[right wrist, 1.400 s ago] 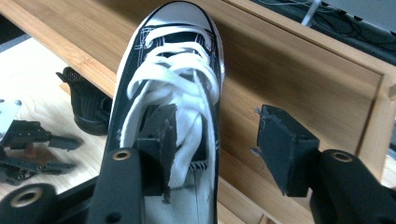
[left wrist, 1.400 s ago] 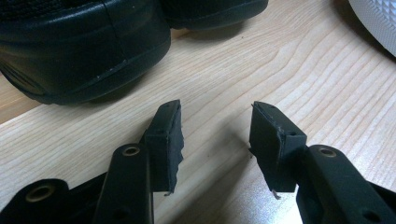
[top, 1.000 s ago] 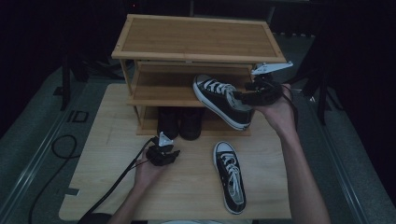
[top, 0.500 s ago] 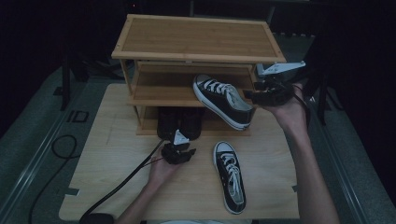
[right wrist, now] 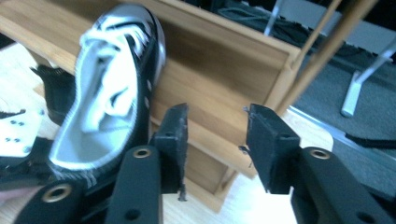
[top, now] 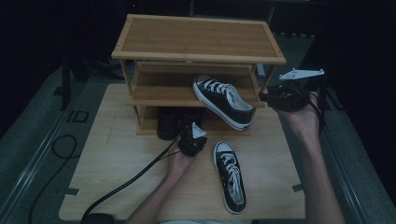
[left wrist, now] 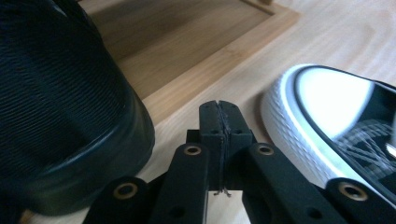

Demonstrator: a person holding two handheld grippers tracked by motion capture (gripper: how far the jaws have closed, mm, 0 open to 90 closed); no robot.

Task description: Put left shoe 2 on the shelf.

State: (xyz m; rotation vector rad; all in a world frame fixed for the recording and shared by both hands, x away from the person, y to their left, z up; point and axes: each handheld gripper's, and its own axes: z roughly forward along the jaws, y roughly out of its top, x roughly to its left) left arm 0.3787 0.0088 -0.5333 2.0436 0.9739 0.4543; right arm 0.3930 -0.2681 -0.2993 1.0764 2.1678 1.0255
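Two sneakers, one on the rack and one on the table, with both grippers holding nothing.

The left gripper (top: 192,140) sits low on the wooden table (top: 116,177), just at 9 o'clock from the toe of the sneaker on the table (top: 229,176). Its jaws are pressed tight together with nothing between them. In the left gripper view the white toe is at 3 o'clock and a black shoe (left wrist: 60,116) is at 9 o'clock. The right gripper (top: 268,97) is at 3 o'clock from the sneaker on the rack (top: 224,100), which lies tilted on the middle shelf of the wooden shoe rack (top: 196,37). Its jaws have just been closing, are still apart, and grip nothing; the sneaker lies just beside them.
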